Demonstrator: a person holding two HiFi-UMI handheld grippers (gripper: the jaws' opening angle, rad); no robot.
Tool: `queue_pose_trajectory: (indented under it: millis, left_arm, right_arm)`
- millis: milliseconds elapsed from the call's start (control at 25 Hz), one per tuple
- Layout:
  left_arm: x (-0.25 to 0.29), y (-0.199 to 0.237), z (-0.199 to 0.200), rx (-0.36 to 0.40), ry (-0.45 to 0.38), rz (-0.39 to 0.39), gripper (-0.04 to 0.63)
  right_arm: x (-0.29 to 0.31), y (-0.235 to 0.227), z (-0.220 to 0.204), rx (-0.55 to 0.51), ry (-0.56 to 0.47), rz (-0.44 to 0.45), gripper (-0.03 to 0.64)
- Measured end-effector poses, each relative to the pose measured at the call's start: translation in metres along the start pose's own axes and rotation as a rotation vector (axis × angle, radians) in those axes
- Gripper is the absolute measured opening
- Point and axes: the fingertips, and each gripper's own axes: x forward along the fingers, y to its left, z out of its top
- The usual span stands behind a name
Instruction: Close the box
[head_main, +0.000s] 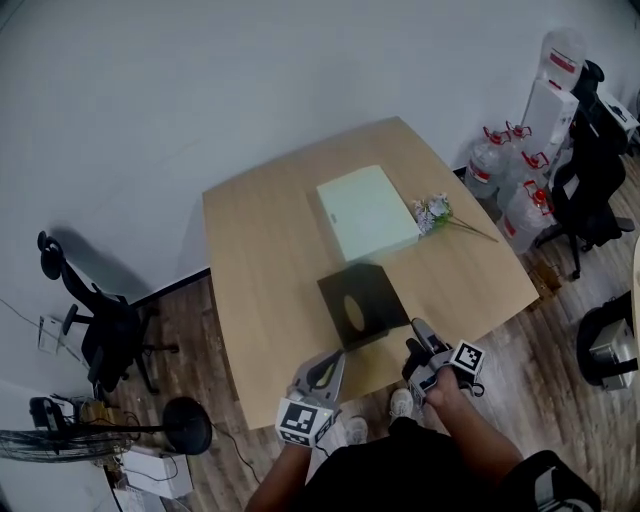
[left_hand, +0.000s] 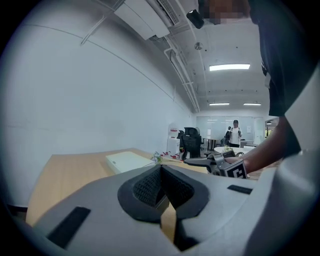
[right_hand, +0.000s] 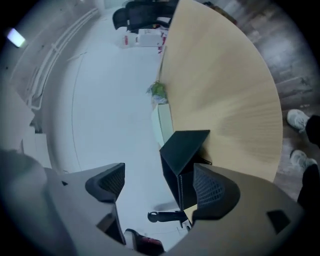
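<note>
A black box (head_main: 360, 303) with an oval hole in its upward face sits near the table's front edge. In the right gripper view the black box (right_hand: 183, 148) rises off the tabletop, and one dark panel edge runs down between my jaws. My right gripper (head_main: 416, 336) is at the box's front right corner, rolled on its side. Its jaws (right_hand: 159, 175) stand open, the panel edge close beside one pad (right_hand: 212, 189), with no grip visible. My left gripper (head_main: 336, 364) hovers at the front left of the box, its pads (left_hand: 150, 186) meeting at the tip with nothing between them.
A flat pale green box (head_main: 365, 212) lies farther back on the wooden table (head_main: 260, 260), with a small flower sprig (head_main: 434, 210) to its right. Water bottles (head_main: 510, 190) and an office chair (head_main: 585, 180) stand at the right, another chair (head_main: 100, 330) at the left.
</note>
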Motion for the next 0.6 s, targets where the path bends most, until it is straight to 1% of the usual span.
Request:
queue_pose_trajectory:
  millis: [80, 240, 440, 600]
  left_arm:
    - [-0.003, 0.003, -0.003, 0.002, 0.012, 0.012, 0.015]
    - [-0.007, 0.009, -0.004, 0.001, 0.021, 0.053, 0.015]
    - [-0.015, 0.012, -0.006, -0.001, 0.033, 0.099, 0.015]
    - [-0.023, 0.017, -0.005, -0.001, 0.031, 0.144, 0.015]
  right_arm:
    - [0.006, -0.017, 0.003, 0.067, -0.006, -0.011, 0.422]
    - [0.021, -0.029, 0.005, 0.135, 0.007, -0.004, 0.399]
    - [0.034, -0.043, 0.003, 0.140, 0.038, -0.060, 0.337]
    - [0.045, -0.057, 0.007, 0.153, 0.039, -0.099, 0.271]
